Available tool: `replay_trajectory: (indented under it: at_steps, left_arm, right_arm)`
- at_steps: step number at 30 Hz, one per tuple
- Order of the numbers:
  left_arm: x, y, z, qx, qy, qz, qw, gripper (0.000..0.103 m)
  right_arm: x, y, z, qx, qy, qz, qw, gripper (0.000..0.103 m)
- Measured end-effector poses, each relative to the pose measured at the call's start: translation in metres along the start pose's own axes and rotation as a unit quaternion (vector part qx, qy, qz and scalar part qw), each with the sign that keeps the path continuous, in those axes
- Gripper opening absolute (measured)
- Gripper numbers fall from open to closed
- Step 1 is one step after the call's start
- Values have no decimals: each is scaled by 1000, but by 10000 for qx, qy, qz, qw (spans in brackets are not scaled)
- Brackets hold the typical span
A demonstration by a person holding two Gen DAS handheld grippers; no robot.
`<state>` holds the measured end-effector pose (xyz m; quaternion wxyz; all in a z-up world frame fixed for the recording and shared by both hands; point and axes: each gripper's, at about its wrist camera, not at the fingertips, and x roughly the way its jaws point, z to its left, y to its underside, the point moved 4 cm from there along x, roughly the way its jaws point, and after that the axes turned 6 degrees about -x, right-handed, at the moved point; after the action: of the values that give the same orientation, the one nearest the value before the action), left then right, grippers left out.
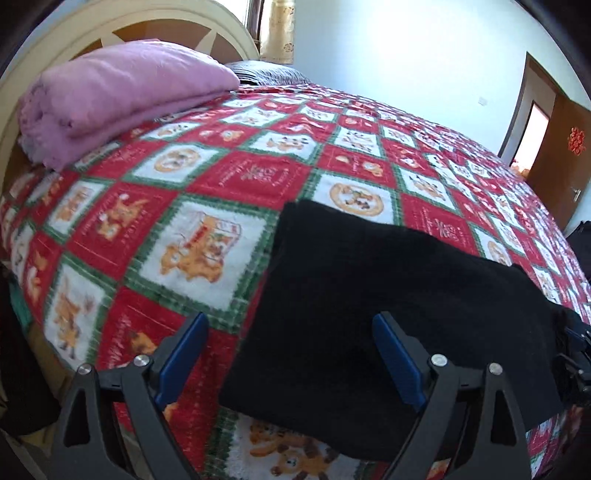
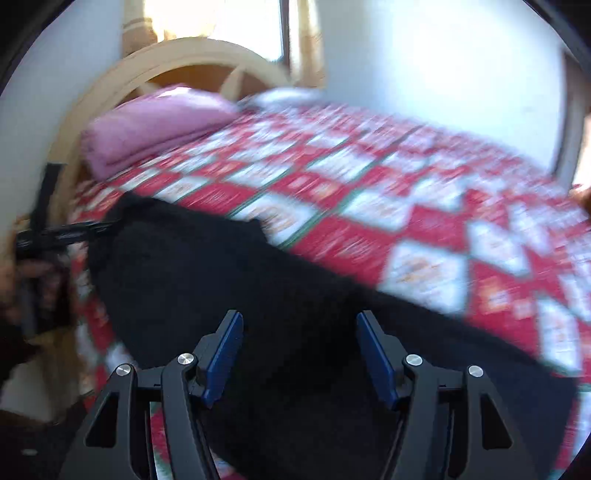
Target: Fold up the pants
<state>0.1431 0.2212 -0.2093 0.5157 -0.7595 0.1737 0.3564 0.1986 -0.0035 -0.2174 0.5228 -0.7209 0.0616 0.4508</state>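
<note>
The black pants (image 1: 388,295) lie flat as a folded dark slab on the red patterned bedspread (image 1: 236,173), near the bed's front edge. My left gripper (image 1: 291,325) is open and empty, its jaws wide apart over the pants' left edge. My right gripper (image 2: 299,321) is open and empty, just above the pants (image 2: 258,295). The right wrist view is motion-blurred. The left gripper also shows at the left of the right wrist view (image 2: 110,223), at the pants' far left end. The right gripper's black frame shows at the right edge of the left wrist view (image 1: 578,350).
A folded pink blanket (image 1: 110,96) lies by the cream headboard (image 1: 110,26) at the bed's far left. A grey pillow (image 1: 269,72) sits behind it. A brown door (image 1: 561,155) stands at the right. The bedspread (image 2: 406,199) stretches beyond the pants.
</note>
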Motion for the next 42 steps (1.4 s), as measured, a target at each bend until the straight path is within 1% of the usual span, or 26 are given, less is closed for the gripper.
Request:
replay_trajectory:
  at_steps: [1,2,3,6,8,9,10,11,12,13,14,16,18,19,20,21,22,23,24,25,27,29,32,38,40,42]
  left_arm:
    - [1,1,-1,7,25,-21,10000,93]
    - [2,1,-2,24,74,-39,10000,93]
    - [2,2,-3,38,97,-54,9999,93]
    - [2,1,-5,35,178,-56,9998,93]
    - [1,2,-5,52,215,-75,9997,93]
    - [1,3,-5,63,211,-96,9997,92]
    - [1,4,-6,77,234,-120,9996,91]
    - [1,5,-7,88,257,-131,9995,91]
    - [0,6,-9,115,268,-149,9995,91]
    - [0,7,-10,130,272,-162,9994,89]
    - [-1,8,-11,155,299,-182,9993,88]
    - [-2,9,-11,163,300,-187,9992,88]
    - [-2,9,-10,149,317,-207,9992,88]
    - [-2,10,-11,157,316,-218,9991,88]
    - [-2,11,-11,161,318,-225,9991,88]
    - [-2,11,-11,161,323,-234,9991,87]
    - [-3,11,-12,164,331,-235,9990,86]
    - [-4,11,-12,170,345,-218,9990,83]
    - [-5,11,-12,158,371,-207,9990,81]
    - [-5,10,-12,131,391,-205,9989,75]
    - [-7,9,-8,14,444,-186,9988,72]
    - [-8,6,-1,-179,538,-174,9982,64]
    - [-8,3,6,-398,671,-171,9968,59]
    - [-6,3,10,-378,593,-242,9972,60]
    - [-5,2,8,-263,480,-291,9981,66]
    - [-5,2,11,-290,394,-325,9983,71]
  right_arm:
    - [-1,2,4,-258,162,-129,9995,66]
    - [-3,4,5,-341,155,-161,9992,66]
    - [-8,5,5,-274,106,-243,9993,66]
    - [-26,9,-1,149,-240,-485,9984,66]
    - [-35,14,4,185,-352,-606,9974,66]
    - [-35,19,9,121,-483,-545,9973,66]
    - [-31,24,15,36,-600,-381,9975,66]
    - [-26,27,19,-94,-551,-244,9981,67]
    - [-27,29,24,-374,-303,-333,9983,66]
    - [-29,28,28,-510,-169,-414,9977,66]
    - [-30,25,27,-430,-231,-485,9976,66]
    - [-35,15,20,-62,-396,-747,9964,66]
    - [-34,6,12,128,-275,-932,9952,66]
    - [-29,3,9,218,-297,-879,9954,66]
    - [-19,3,7,305,-428,-665,9964,66]
    - [-6,4,6,318,-565,-349,9973,67]
    - [-6,2,10,80,-412,-420,9982,67]
    - [-8,2,13,-63,-318,-383,9987,67]
    - [-13,2,14,-15,-319,-399,9987,67]
    - [-20,2,14,74,-386,-485,9980,67]
    - [-34,7,13,236,-526,-662,9961,67]
    - [-47,12,12,240,-434,-773,9958,67]
    - [-60,19,13,207,-326,-806,9960,67]
    - [-76,24,6,339,-288,-936,9946,67]
    - [-74,26,5,409,-270,-924,9945,67]
    - [-71,28,5,451,-273,-880,9947,67]
